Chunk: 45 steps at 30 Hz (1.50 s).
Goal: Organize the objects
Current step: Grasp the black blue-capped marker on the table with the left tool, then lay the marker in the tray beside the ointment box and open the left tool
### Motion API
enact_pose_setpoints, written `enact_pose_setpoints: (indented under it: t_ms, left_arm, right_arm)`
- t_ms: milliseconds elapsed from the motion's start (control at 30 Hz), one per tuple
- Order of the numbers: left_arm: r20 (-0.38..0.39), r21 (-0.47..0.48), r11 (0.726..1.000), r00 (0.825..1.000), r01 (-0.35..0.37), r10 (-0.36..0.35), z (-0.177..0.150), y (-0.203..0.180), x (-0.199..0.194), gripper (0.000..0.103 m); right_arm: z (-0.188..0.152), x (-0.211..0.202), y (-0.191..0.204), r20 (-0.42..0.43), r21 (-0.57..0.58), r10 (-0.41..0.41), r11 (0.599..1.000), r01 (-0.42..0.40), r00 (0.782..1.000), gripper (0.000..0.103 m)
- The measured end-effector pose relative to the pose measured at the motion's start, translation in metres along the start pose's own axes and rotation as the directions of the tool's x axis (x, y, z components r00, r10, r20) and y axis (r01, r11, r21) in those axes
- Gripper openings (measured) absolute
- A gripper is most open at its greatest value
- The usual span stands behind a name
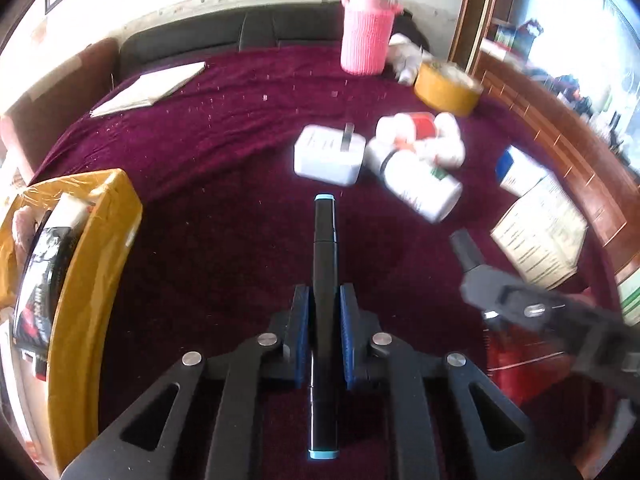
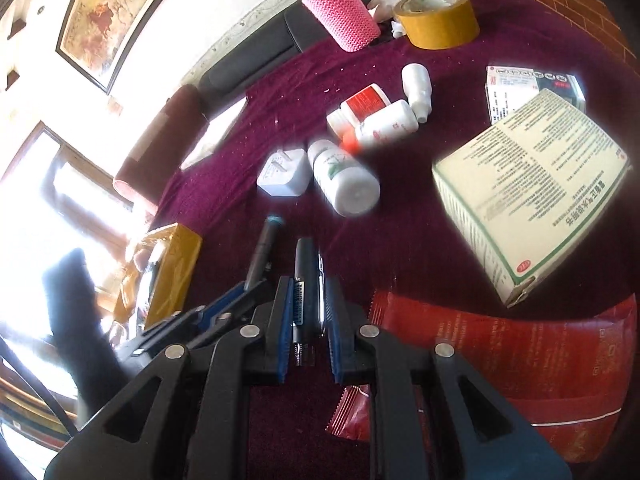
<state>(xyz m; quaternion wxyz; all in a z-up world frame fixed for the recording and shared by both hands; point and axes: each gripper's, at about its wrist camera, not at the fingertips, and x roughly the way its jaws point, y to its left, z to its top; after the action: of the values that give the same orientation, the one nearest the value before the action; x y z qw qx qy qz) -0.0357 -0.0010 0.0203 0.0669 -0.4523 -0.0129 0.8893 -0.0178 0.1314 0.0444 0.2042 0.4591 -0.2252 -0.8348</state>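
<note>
A black marker with teal end caps is clamped between the blue pads of the left hand-held gripper, above the maroon cloth-covered counter. A dark pen with a metal clip is clamped in the right hand-held gripper, just beside the left one. White pill bottles and a white plug adapter are seen lying further along the cloth.

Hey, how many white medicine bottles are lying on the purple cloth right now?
4, clustered mid-cloth: the leaf-label bottle beside the white charger, the red-label bottle, the plain bottle against it, and the small dropper bottle farthest back. Others may be hidden behind them.
</note>
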Motion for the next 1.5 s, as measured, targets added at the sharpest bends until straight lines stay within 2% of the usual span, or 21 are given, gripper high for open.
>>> enact_pose_setpoints:
  t_ms: [133, 267, 433, 600, 733, 833, 900, 1000, 1100, 1233, 1300, 1433, 1500]
  left_arm:
    - [0.066, -0.04, 0.997, 0.996, 0.062, -0.059, 0.004, 0.018, -0.041, 0.011]
    - [0.148, -0.092, 0.987, 0.982, 0.13, -0.115, 0.0, 0.054, -0.102, 0.012]
    - [0.224, -0.178, 0.97, 0.967, 0.167, -0.125, -0.018, 0.125, -0.17, 0.012]
    - [0.256, -0.235, 0.958, 0.961, 0.164, -0.102, -0.049, 0.191, -0.208, 0.012]
    - [0.221, -0.284, 0.938, 0.966, 0.198, -0.137, -0.075, 0.228, -0.2, 0.012]
    - [0.213, -0.311, 0.918, 0.96, 0.245, -0.184, -0.089, 0.242, -0.187, 0.012]
    - [0.193, -0.349, 0.886, 0.949, 0.305, -0.25, -0.094, 0.25, -0.169, 0.012]
    - [0.165, -0.398, 0.855, 0.942, 0.333, -0.291, -0.096, 0.254, -0.145, 0.012]
    - [0.134, -0.427, 0.839, 0.941, 0.338, -0.311, -0.096, 0.251, -0.122, 0.012]
    - [0.094, -0.437, 0.844, 0.949, 0.31, -0.3, -0.091, 0.245, -0.103, 0.012]
    - [0.071, -0.445, 0.852, 0.959, 0.276, -0.274, -0.088, 0.243, -0.092, 0.011]
    - [0.063, -0.466, 0.847, 0.964, 0.256, -0.257, -0.089, 0.244, -0.082, 0.012]
    - [0.076, -0.47, 0.843, 0.963, 0.262, -0.257, -0.09, 0.244, -0.083, 0.016]
  right_arm:
    - [-0.001, -0.003, 0.002, 0.005, -0.014, -0.003, 1.0, 0.003, 1.0, 0.013]
    - [-0.002, -0.01, 0.009, 0.054, -0.05, -0.021, 0.998, 0.024, 0.998, 0.013]
    - [-0.008, -0.014, 0.03, 0.08, -0.107, -0.013, 0.994, 0.021, 0.997, 0.013]
    - [-0.028, -0.025, 0.083, 0.028, -0.123, 0.051, 0.991, -0.047, 0.998, 0.013]
    - [-0.054, -0.026, 0.149, -0.03, -0.196, 0.092, 0.976, -0.096, 0.995, 0.013]
    - [-0.073, -0.012, 0.189, -0.099, -0.224, 0.11, 0.966, -0.13, 0.989, 0.013]
    - [-0.083, 0.004, 0.21, -0.158, -0.231, 0.113, 0.962, -0.148, 0.981, 0.013]
    - [-0.094, 0.041, 0.232, -0.238, -0.218, 0.079, 0.967, -0.133, 0.968, 0.013]
    - [-0.099, 0.07, 0.239, -0.256, -0.215, 0.002, 0.975, -0.059, 0.967, 0.013]
    - [-0.096, 0.095, 0.24, -0.25, -0.252, -0.111, 0.967, 0.046, 0.962, 0.013]
    - [-0.093, 0.103, 0.238, -0.243, -0.259, -0.145, 0.963, 0.08, 0.959, 0.013]
    - [-0.089, 0.109, 0.233, -0.24, -0.254, -0.158, 0.963, 0.095, 0.958, 0.014]
    - [-0.087, 0.109, 0.232, -0.243, -0.236, -0.141, 0.968, 0.082, 0.96, 0.014]
